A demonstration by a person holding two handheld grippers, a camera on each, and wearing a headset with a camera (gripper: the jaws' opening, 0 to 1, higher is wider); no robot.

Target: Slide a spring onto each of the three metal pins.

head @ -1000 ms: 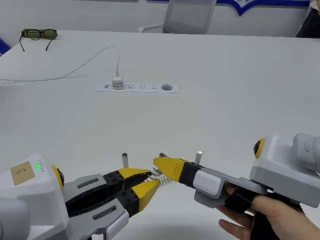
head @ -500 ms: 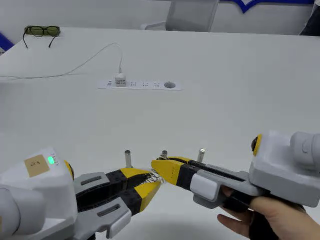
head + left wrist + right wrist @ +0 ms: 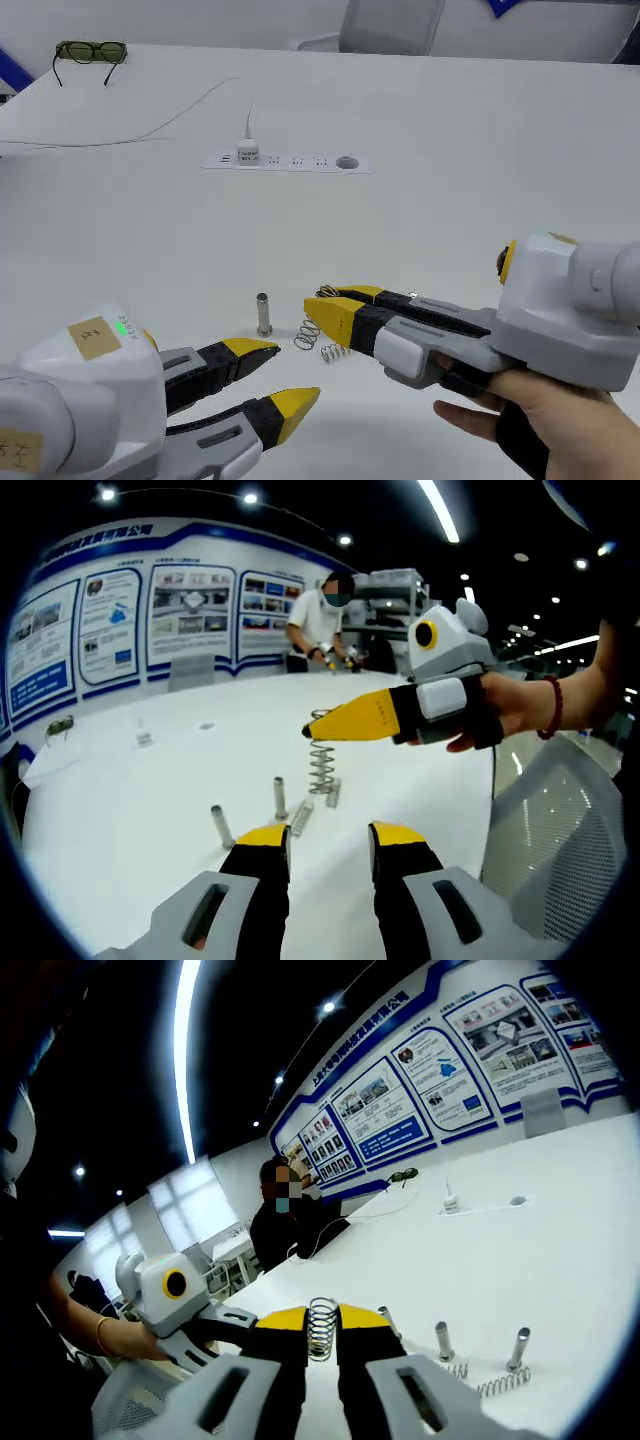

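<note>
Your right gripper (image 3: 322, 1322) pinches one spring (image 3: 321, 1340) upright between its tips. Your left gripper (image 3: 330, 836) is spread wide and empty. The three pins (image 3: 444, 1341) near the bench's (image 3: 450, 150) near edge look bare, with loose springs (image 3: 497, 1385) beside them. Next, centre the coil over a pin and lower it. A second ago your left jaws met that spring; they have since drawn back.

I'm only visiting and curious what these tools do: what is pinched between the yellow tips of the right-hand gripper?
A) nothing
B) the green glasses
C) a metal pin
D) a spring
D: in the right gripper view, the right gripper is shut on a spring, whose coils stand up between the two yellow tips.
</note>
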